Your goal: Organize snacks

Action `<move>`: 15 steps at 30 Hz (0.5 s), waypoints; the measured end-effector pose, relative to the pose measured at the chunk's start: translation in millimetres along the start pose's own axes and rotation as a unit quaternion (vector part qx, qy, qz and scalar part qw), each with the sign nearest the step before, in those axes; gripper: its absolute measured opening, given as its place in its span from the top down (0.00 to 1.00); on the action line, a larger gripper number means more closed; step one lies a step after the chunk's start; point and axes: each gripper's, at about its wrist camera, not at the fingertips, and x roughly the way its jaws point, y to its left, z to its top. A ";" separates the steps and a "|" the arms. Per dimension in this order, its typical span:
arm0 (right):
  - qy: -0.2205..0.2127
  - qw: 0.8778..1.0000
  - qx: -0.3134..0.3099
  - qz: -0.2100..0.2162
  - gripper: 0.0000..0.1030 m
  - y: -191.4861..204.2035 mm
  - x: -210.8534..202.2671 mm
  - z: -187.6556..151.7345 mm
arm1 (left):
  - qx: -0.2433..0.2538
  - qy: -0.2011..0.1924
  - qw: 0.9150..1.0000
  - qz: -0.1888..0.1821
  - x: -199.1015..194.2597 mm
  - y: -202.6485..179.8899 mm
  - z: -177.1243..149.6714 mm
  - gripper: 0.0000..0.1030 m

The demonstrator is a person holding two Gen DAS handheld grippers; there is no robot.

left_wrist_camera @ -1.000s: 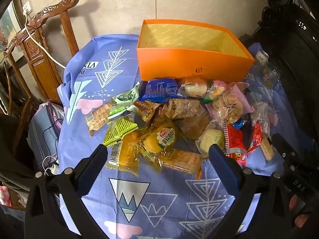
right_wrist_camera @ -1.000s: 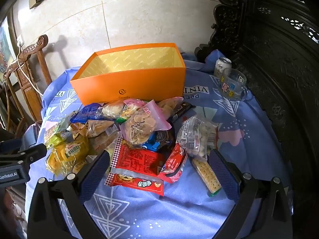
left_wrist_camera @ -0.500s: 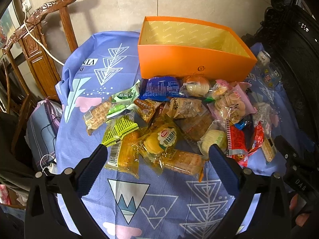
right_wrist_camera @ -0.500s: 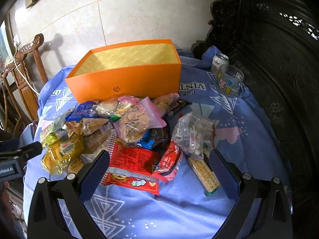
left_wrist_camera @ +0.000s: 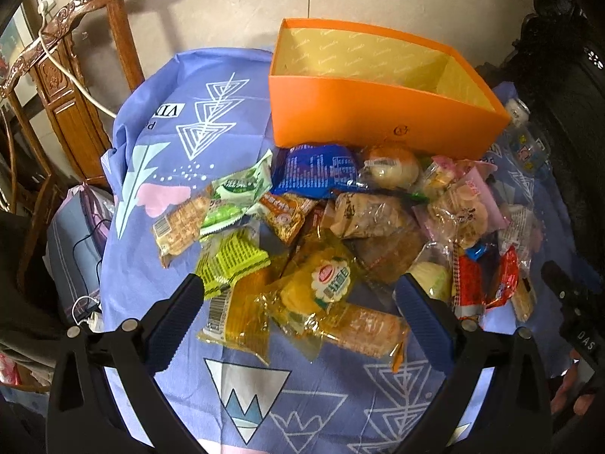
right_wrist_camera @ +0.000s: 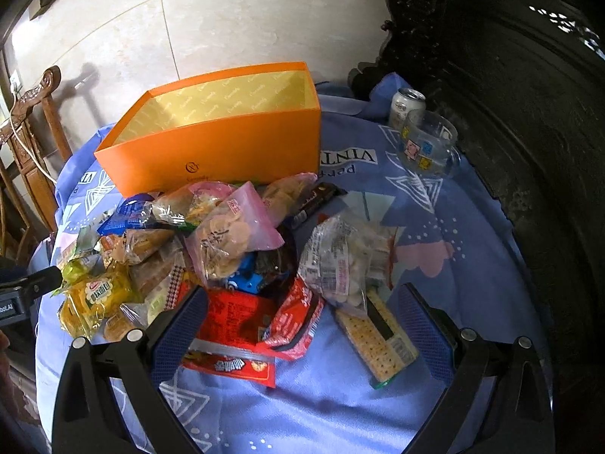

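A heap of wrapped snacks lies on a blue patterned tablecloth in front of an open orange box whose yellow inside shows nothing in it. My left gripper is open, hovering over a yellow cake packet and a long orange packet. My right gripper is open above a red packet, with a cracker pack and a clear bag of white sweets just ahead. A pink bag of rice crackers tops the pile. A blue packet lies against the box.
A drink can and a glass mug stand at the right rear of the table. Dark carved furniture rises close on the right. A carved wooden chair with a white cable stands left of the table.
Both grippers have edged forward and lower toward the snack pile, so the box and packets look closer. Both stay open and nothing has been picked up.
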 end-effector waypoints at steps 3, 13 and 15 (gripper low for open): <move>0.000 1.000 -0.003 -0.001 0.03 1.5 1.5 3.3 | 0.004 0.001 1.000 0.000 0.7 -3.0 0.8 0.04; 0.002 1.000 -0.004 0.002 0.03 4.4 2.7 2.9 | 0.002 0.005 1.000 0.001 2.0 -2.4 -0.3 0.04; 0.004 1.000 -0.003 0.003 0.03 4.0 3.4 2.6 | 0.001 0.006 1.000 0.001 2.8 -1.9 -1.4 0.04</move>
